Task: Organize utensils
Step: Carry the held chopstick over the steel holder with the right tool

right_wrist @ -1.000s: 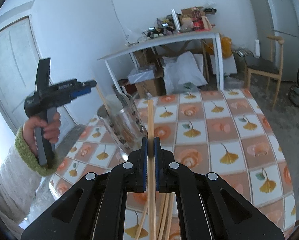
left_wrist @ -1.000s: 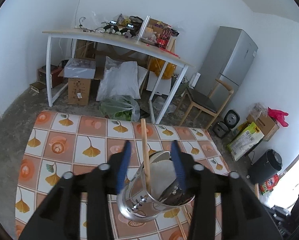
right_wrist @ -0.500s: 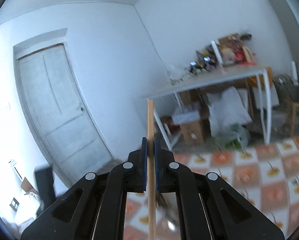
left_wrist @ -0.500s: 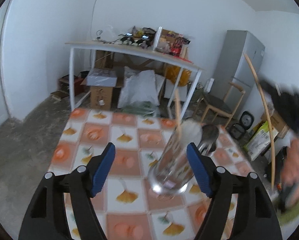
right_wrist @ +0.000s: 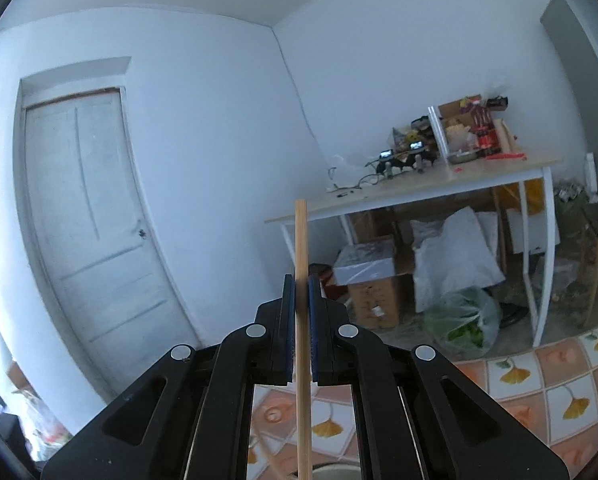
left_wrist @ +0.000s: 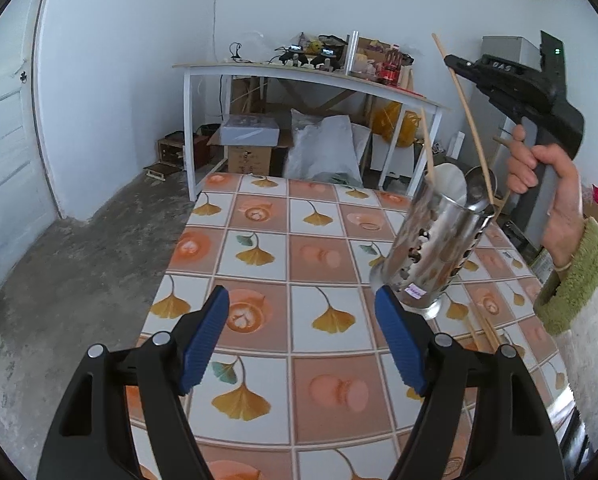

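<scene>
Above holder [left_wrist: 435, 244], right gripper [right_wrist: 300, 312] clamps chopstick [right_wrist: 301, 280] upright, tip at rim for drop-in. Left gripper [left_wrist: 301, 332] beside holder, jaws wide, empty, clear of insertion.

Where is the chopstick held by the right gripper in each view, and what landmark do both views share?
Left wrist: the chopstick slants at upper right, clamped by the right gripper, its lower end in the metal holder.
Right wrist: the chopstick stands upright at centre, between the shut pads.
Shared landmark: the white desk against the far wall.
</scene>
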Demonstrator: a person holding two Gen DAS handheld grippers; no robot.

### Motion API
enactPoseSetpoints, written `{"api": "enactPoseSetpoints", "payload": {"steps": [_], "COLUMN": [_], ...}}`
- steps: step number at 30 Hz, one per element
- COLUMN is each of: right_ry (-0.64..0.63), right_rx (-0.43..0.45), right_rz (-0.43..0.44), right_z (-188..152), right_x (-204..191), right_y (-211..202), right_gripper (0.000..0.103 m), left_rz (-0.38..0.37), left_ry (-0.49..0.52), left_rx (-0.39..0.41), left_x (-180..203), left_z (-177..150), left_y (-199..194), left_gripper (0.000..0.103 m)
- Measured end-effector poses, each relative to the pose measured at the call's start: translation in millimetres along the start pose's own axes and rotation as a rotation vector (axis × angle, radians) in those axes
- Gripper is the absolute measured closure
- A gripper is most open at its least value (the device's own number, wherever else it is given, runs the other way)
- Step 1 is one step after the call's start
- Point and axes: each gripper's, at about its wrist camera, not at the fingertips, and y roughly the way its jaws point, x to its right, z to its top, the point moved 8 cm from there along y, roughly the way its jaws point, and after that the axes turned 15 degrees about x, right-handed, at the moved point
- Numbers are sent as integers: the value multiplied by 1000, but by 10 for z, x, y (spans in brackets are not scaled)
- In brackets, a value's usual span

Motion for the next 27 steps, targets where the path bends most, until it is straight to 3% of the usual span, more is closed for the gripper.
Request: {"api": "enactPoseSetpoints", "payload": {"steps": [5,16,27], "right_ry": [-93,-132,-135], "right_rx": [-34,-84,-142], "right_rz": [-33,-30,-16], "right_z": [-184,-291,-324], "right_x": [-18,-39,-79], "right_y": [78,70,-325], "right_gripper": [99,98,98], "left_rz": [5,1,-17], "left_ry": [-4,-9,-18], "left_rx": [2,-6,-10], "left_x": [-17,16,113], "left_z": [-16,-29,-55], "left_y": [-15,21,41], "left_gripper": [30,30,30]}}
